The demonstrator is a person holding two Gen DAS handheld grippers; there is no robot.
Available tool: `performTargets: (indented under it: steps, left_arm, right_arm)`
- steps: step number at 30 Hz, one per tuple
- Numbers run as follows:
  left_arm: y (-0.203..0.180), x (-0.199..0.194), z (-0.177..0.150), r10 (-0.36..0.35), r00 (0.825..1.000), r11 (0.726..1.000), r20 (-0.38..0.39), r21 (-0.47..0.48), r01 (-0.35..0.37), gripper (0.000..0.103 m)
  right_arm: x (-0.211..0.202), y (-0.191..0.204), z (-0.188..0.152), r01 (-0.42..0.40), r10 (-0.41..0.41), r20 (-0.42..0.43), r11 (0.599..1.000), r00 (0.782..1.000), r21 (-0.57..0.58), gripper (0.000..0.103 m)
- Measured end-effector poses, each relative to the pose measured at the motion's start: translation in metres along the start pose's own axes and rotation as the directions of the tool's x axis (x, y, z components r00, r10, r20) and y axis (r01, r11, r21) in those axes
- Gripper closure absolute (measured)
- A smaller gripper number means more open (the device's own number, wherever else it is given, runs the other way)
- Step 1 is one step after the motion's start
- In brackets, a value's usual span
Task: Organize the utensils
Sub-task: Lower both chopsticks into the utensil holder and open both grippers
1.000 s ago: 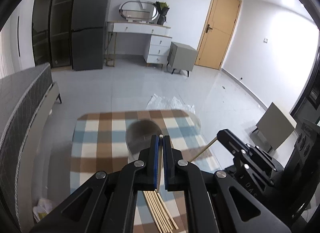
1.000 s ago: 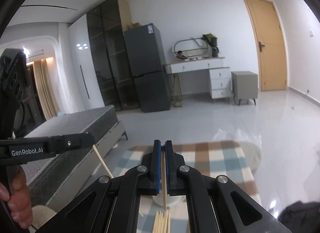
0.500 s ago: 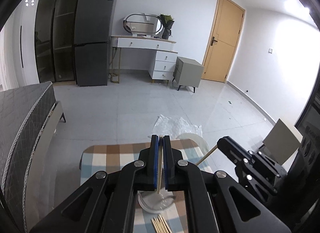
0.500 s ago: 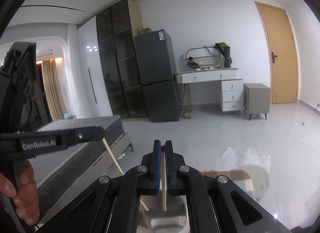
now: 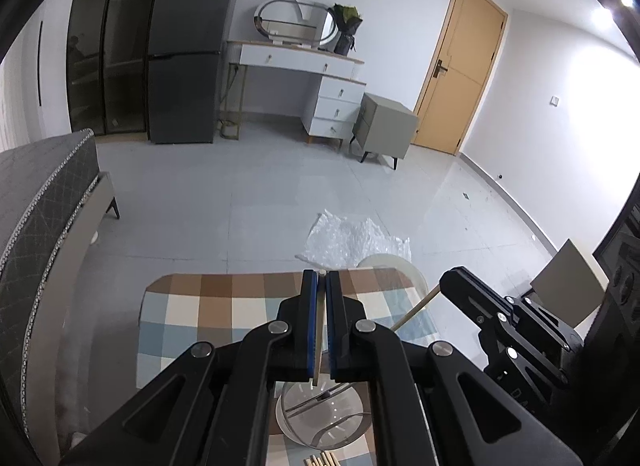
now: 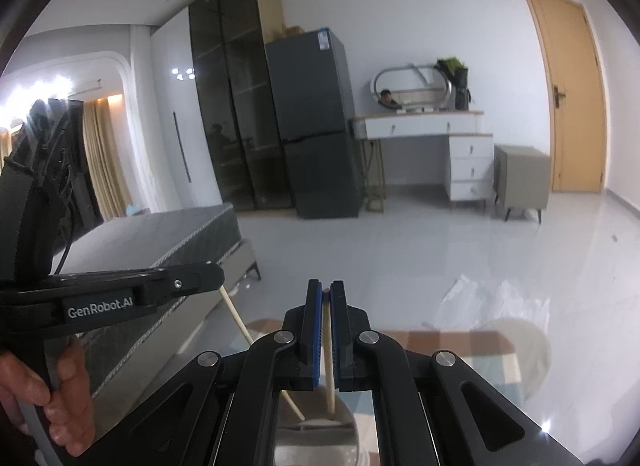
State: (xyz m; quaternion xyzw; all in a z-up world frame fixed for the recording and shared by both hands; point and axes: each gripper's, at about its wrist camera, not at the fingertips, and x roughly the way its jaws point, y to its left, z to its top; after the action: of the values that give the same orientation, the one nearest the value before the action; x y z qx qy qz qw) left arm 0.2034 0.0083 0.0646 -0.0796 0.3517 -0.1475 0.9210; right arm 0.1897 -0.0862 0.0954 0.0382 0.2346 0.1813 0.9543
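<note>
- My left gripper [image 5: 319, 326] is pinched tight on one wooden chopstick [image 5: 318, 346].
- My right gripper [image 6: 329, 336] pinches another chopstick [image 6: 329, 378] the same way.
- Both sticks point down over the clear cup [image 5: 320, 414] on the checked cloth [image 5: 192, 314].
- More sticks [image 5: 320, 460] lie beside it.
- They look light, stiff and thin, so I hold near the top.

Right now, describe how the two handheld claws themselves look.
Both are matte black linkage frames with round silver pivot bolts and blue pads lining the fingers. The left claw and the right claw match in build. Seen from the right camera, the left unit's side carries white "GenRobot.AI" lettering, and a thin black cable trails from its body.
</note>
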Motion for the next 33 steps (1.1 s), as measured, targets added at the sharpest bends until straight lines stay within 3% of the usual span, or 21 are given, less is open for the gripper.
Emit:
performTargets:
  steps: [9, 13, 15, 17, 20, 25, 33]
  left_arm:
    - [0.005, 0.014, 0.000, -0.015, 0.997, 0.999, -0.074, -0.037, 0.012, 0.103]
    - [0.006, 0.018, 0.001, -0.062, 0.988, 0.996, -0.141, -0.065, 0.054, 0.102]
    - [0.006, 0.022, 0.004, -0.032, 0.983, 0.997, -0.183, -0.072, 0.019, 0.096]
    - [0.008, 0.019, 0.006, -0.017, 0.983, 0.996, -0.182, -0.087, 0.001, 0.071]
    - [0.016, 0.002, 0.007, 0.009, 0.992, 0.992, -0.129, -0.124, -0.025, 0.052]
    - [0.021, -0.016, 0.003, 0.038, 0.991, 0.989, -0.124, -0.139, -0.056, 0.048]
    - [0.014, -0.044, -0.013, 0.088, 0.991, 0.990, -0.102, -0.104, -0.098, 0.041]
  right_arm:
    - [0.024, -0.011, -0.011, -0.047, 0.050, -0.081, 0.998, 0.995, 0.041, 0.100]
    - [0.031, -0.013, -0.013, -0.085, 0.093, -0.109, 0.993, 0.990, 0.077, 0.096]
    - [0.032, -0.016, -0.014, -0.112, 0.124, -0.113, 0.988, 0.986, 0.103, 0.093]
    - [0.029, -0.019, -0.014, -0.122, 0.135, -0.110, 0.985, 0.985, 0.125, 0.074]
    - [0.018, -0.023, -0.016, -0.110, 0.124, -0.090, 0.983, 0.988, 0.150, 0.069]
    - [-0.002, -0.031, -0.023, -0.072, 0.090, -0.099, 0.983, 0.991, 0.169, 0.063]
    - [-0.047, -0.030, -0.026, -0.028, 0.041, -0.064, 0.981, 0.997, 0.194, 0.038]
